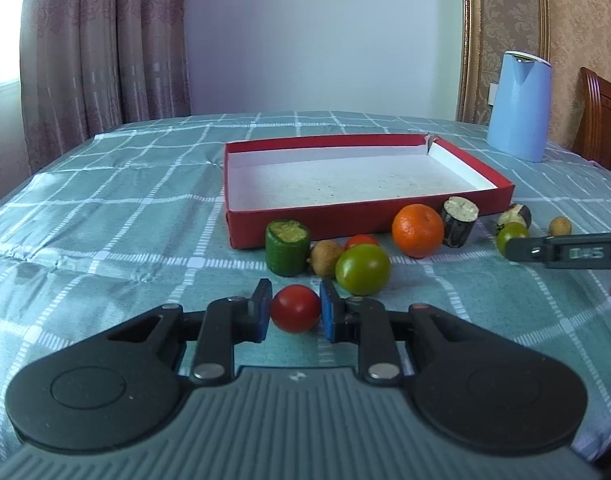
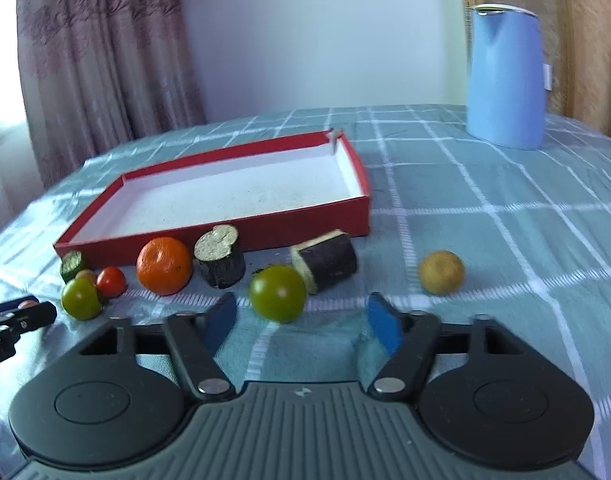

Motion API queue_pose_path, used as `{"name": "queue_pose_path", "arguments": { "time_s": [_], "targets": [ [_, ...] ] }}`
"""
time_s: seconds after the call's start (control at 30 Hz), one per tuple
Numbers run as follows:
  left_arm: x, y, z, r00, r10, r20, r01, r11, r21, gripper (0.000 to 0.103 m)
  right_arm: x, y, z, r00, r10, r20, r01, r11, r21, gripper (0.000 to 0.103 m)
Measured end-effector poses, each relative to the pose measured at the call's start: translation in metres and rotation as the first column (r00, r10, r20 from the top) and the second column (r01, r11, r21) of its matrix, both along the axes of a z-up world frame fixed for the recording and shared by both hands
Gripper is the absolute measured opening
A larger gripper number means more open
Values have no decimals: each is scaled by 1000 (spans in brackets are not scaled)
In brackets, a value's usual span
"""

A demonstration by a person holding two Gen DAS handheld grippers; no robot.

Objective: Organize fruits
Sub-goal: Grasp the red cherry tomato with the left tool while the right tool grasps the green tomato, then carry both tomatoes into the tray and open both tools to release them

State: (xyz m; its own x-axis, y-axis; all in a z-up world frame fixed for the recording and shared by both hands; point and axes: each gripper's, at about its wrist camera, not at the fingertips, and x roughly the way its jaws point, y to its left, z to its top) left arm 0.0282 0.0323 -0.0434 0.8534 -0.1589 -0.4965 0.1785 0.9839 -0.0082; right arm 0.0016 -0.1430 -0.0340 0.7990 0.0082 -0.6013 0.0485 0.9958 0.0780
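A red shallow box (image 1: 305,222) with a white inside lies on the checked cloth, with nothing in it; it also shows in the right wrist view (image 2: 265,228). My left gripper (image 1: 295,310) is shut on a red tomato (image 1: 295,307) resting on the cloth. Just beyond it lie a green tomato (image 1: 362,269), a second red tomato (image 1: 361,241), a kiwi (image 1: 324,257), a green cucumber piece (image 1: 286,251) and an orange (image 1: 417,230). My right gripper (image 2: 301,320) is open, with a green tomato (image 2: 277,293) just ahead of its fingers.
Two dark eggplant pieces (image 2: 219,262) (image 2: 325,260) lie in front of the box, and a small brown fruit (image 2: 441,272) lies to the right. A blue jug (image 2: 505,76) stands at the far right. A wooden chair (image 1: 603,120) stands behind the table.
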Motion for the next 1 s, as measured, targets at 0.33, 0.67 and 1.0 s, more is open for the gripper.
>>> {"name": "queue_pose_path", "arguments": {
  "time_s": [0.33,0.67,1.0],
  "targets": [
    [-5,-3,3,999,-22,27,22,1000,-2,23,7,5,-3,999,36,28,-36,999,0,32],
    [-12,-8,13,994,-59,92,59,998,5,23,-9,5,12,992,52,117,-53,999,4,32],
    [33,-29,39,988,-85,129,86,996,-4,23,29,7,37,981,36,190,-18,995,-94,32]
  ]
}}
